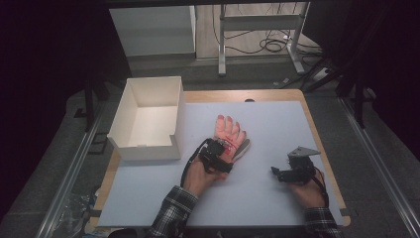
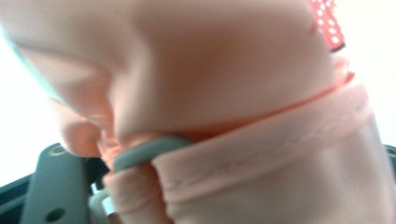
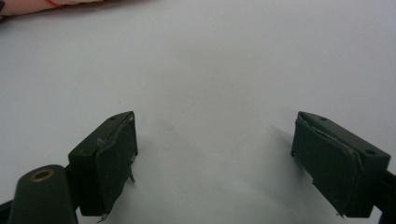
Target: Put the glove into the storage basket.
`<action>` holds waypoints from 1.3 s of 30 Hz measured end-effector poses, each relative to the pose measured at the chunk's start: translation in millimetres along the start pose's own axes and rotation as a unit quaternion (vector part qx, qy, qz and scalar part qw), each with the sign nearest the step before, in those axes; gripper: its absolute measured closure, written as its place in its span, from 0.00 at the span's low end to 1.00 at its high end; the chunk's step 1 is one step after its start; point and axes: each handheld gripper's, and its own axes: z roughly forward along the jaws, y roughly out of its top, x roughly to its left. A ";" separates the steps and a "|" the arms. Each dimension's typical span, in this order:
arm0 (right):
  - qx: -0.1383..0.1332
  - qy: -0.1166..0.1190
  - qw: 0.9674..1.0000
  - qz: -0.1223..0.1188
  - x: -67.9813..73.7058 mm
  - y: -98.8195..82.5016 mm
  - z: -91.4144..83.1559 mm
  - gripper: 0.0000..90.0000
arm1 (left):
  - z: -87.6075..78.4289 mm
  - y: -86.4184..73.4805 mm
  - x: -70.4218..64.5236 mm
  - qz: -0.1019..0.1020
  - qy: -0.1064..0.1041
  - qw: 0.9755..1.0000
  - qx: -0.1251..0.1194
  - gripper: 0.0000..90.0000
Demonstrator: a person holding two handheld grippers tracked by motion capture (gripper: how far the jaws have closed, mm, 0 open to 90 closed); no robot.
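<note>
A pink glove (image 1: 229, 130) with red dotted marking lies palm-flat on the white mat, fingers pointing away from me. My left gripper (image 1: 225, 148) comes down on its wrist end. In the left gripper view the glove's cuff (image 2: 280, 154) is bunched and creased between the jaws, with a grey loop (image 2: 149, 151) at its hem, and the pads are hidden by the fabric. My right gripper (image 1: 274, 172) rests to the right on the mat, pointing left. Its jaws stand wide apart (image 3: 215, 158) over bare mat with nothing between them. A strip of the glove (image 3: 46, 4) shows far ahead.
An open white cardboard box (image 1: 143, 148) stands at the table's left, just beside the glove. The white mat (image 1: 247, 198) covers a wooden table. Table legs and cables lie on the floor beyond the far edge.
</note>
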 end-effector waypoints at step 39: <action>0.001 0.000 1.000 0.001 0.0 0.0 -0.1 0.16 | -41.2 13.6 11.4 0.014 -0.019 0.999 -0.033 0.60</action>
